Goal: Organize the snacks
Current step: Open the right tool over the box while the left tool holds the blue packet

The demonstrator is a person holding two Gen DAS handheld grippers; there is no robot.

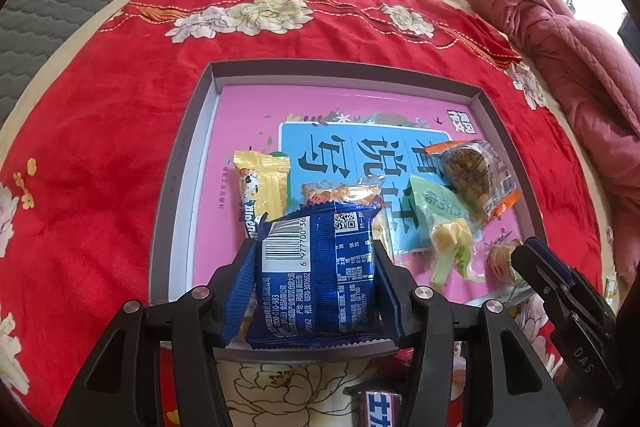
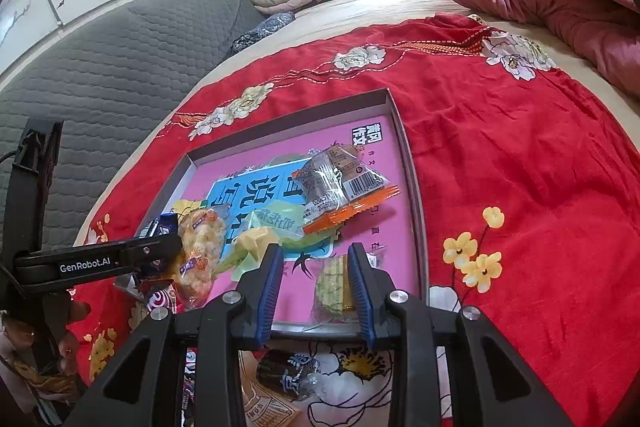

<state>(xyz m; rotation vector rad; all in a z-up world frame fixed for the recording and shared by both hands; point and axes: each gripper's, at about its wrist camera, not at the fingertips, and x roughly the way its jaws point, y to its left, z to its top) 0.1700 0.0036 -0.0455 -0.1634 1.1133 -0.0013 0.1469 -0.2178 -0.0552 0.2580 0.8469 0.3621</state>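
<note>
Left gripper fingers pinching blue packet above near edge of tray. Right gripper fingers at their narrowest, small gap left, nothing between, over tray's near right corner. Other snacks in tray: yellow packet, green packet, orange-edged packet. Tray on red cloth on bed.

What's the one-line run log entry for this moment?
left gripper: holds blue packet over tray | right gripper: empty | tray: several snacks
</note>
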